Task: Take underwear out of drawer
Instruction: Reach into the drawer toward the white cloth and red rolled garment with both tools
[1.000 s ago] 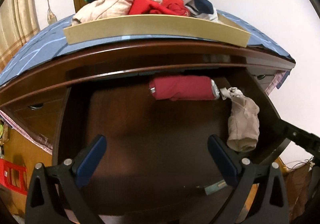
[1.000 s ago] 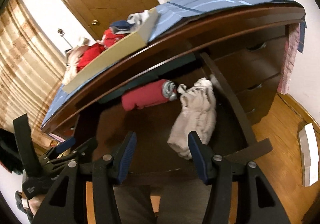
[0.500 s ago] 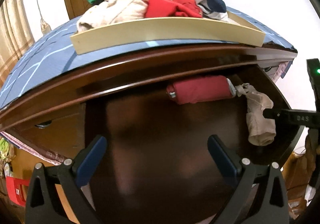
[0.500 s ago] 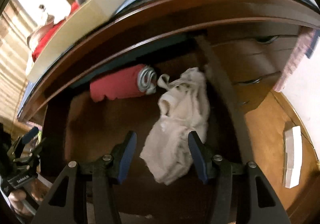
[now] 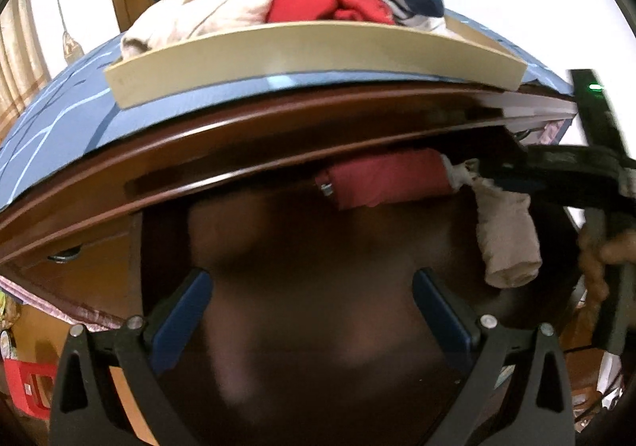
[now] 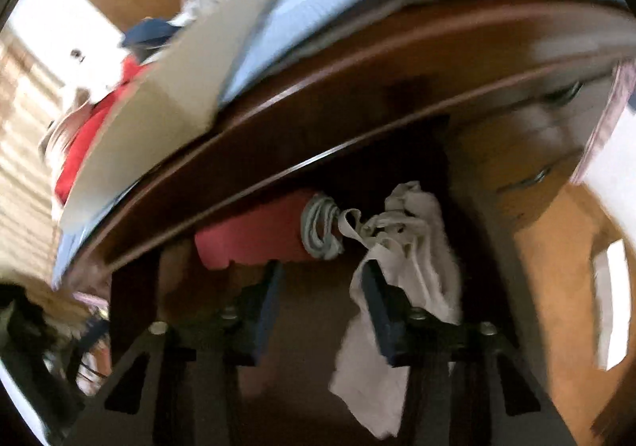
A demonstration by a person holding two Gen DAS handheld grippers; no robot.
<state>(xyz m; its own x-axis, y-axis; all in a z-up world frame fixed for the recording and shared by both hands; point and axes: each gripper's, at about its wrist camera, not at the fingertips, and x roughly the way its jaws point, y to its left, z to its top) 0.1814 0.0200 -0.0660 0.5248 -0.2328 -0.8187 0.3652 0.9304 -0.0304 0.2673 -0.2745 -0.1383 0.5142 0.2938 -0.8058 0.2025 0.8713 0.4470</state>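
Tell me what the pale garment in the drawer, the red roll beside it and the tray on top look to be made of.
Pale garment: soft knit fabric, likely cotton; matte, limp, creased folds.
Red roll: similar cloth, matte, rolled tight, with a greyish band at one end.
Tray: stiff flat beige walls, matte; cardboard or painted wood, hard to tell which.
Drawer: dark brown wood, lightly glossy, with soft reflections.

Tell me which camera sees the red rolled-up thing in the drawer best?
The left wrist view: the red roll shows sharp and whole along its side. The right wrist view shows it blurred, half tucked under the dresser's edge.
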